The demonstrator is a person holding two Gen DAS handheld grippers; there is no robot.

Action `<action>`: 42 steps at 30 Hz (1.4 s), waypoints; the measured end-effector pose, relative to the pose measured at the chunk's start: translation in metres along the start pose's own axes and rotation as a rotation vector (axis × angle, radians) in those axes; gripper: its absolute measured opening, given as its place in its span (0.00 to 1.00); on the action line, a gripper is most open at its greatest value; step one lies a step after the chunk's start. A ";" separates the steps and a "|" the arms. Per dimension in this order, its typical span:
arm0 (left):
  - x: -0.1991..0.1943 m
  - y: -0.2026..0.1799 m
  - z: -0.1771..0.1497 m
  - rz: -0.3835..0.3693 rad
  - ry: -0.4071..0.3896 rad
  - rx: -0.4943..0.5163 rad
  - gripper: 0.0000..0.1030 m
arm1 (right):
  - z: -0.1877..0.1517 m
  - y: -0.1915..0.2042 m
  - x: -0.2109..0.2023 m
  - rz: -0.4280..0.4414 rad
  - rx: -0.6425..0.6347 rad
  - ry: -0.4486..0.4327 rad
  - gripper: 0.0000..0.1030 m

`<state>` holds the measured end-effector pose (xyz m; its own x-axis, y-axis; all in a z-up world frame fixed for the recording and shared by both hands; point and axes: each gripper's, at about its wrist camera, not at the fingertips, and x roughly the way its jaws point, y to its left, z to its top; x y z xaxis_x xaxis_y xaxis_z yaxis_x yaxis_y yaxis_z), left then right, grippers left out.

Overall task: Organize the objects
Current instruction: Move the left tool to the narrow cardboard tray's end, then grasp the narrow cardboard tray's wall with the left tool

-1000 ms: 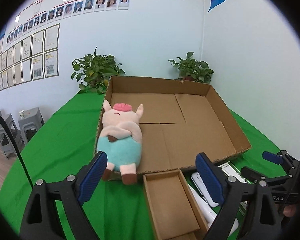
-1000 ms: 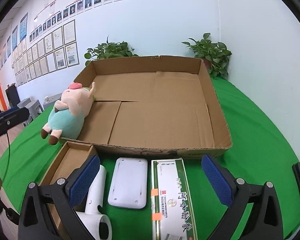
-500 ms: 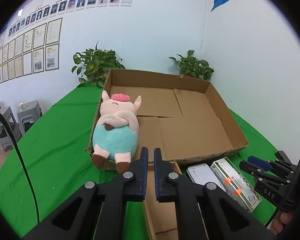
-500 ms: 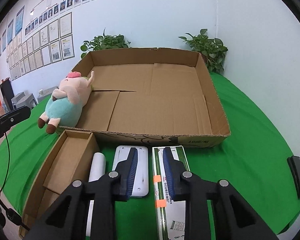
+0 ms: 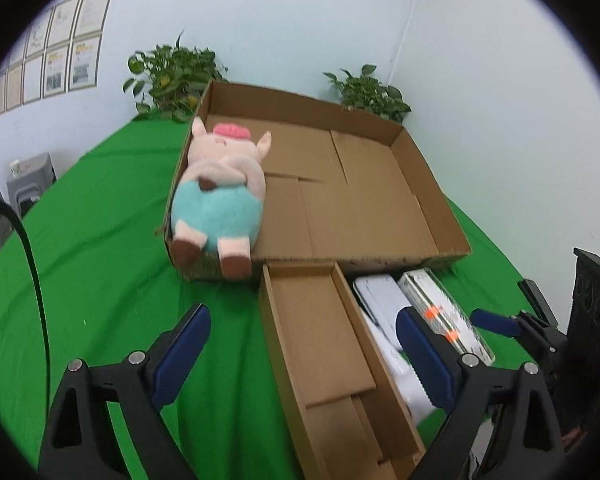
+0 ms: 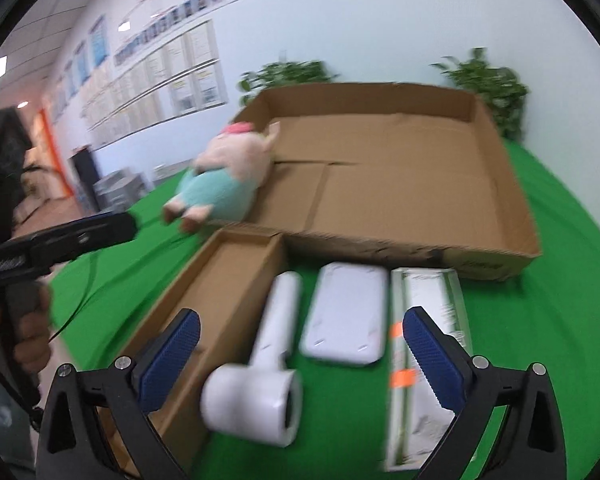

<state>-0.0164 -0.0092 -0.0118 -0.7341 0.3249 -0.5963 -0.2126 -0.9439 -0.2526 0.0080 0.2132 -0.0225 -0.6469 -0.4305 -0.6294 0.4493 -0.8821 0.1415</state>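
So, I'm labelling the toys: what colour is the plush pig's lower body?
Light teal on the plush pig, with pink head; clearest in the left wrist view.

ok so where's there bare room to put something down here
Most of the big cardboard box floor is free, right of the plush pig. The narrow box is empty too. Green cloth left of both is bare. Crowded: the strip holding the white dryer, white case and green carton.

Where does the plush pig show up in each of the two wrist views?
Left wrist: plush pig left of centre, lying over the large cardboard box's left near corner.
Right wrist: pig upper left of centre, same corner.
Shared landmark: the narrow open box in front.
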 end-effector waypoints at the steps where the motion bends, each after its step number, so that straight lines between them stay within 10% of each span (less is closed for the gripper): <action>1: 0.001 0.001 -0.005 -0.005 0.017 0.004 0.92 | -0.004 0.007 0.000 0.034 -0.025 0.014 0.99; 6: 0.007 0.003 -0.029 -0.015 0.093 -0.003 0.90 | -0.023 0.041 -0.003 0.130 -0.073 0.044 0.96; 10: 0.011 0.002 -0.042 -0.041 0.130 -0.006 0.85 | -0.032 0.055 0.008 0.074 -0.093 0.091 0.73; 19: 0.028 -0.001 -0.059 -0.098 0.247 -0.045 0.47 | -0.032 0.072 0.020 0.042 -0.136 0.122 0.33; 33: 0.002 0.017 -0.067 -0.094 0.254 -0.078 0.36 | -0.030 0.091 0.027 0.153 -0.101 0.138 0.45; 42: 0.015 0.025 -0.063 -0.070 0.265 -0.110 0.36 | -0.033 0.100 0.037 0.024 -0.110 0.187 0.33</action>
<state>0.0077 -0.0246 -0.0756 -0.5231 0.4070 -0.7488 -0.1750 -0.9112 -0.3730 0.0498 0.1153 -0.0569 -0.5147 -0.3991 -0.7588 0.5345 -0.8414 0.0801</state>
